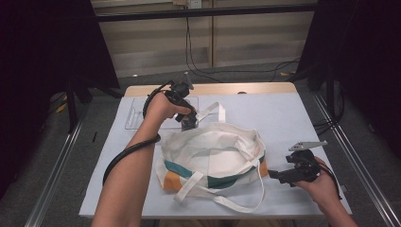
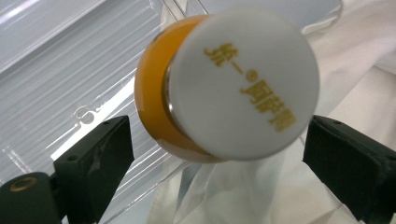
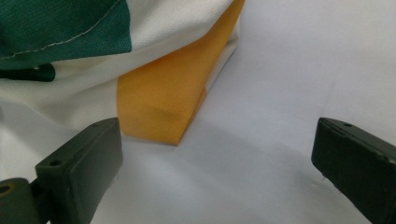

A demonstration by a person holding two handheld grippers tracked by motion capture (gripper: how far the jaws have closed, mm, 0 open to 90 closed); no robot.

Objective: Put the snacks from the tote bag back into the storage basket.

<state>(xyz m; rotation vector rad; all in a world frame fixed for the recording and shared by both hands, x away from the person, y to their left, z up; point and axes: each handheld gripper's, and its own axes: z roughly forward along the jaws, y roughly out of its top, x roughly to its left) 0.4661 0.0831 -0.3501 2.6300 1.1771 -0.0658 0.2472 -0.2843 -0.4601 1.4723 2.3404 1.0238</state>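
Left hand-held gripper (image 2: 215,154) spread wide over far rim of tote bag (image 1: 213,156); orange bottle (image 2: 224,88) with white cap between pads, apparently untouched. Best let it fall inside bag mouth, not on clear tray (image 2: 60,70) beyond. Right hand-held gripper (image 3: 215,163) spread, empty, near bag's orange corner on worktop (image 3: 289,70).

One of each on the table, plus two grippers

One cloth bag (image 1: 213,158), one white-capped orange bottle (image 2: 224,88), one clear plastic tray (image 1: 137,113); left gripper (image 1: 188,120), right gripper (image 1: 276,176).

Clear plastic tray (image 1: 138,113) lay at table's (image 1: 293,118) far left w/ ribbed base; black cables (image 1: 198,71) trailed on floor behind.
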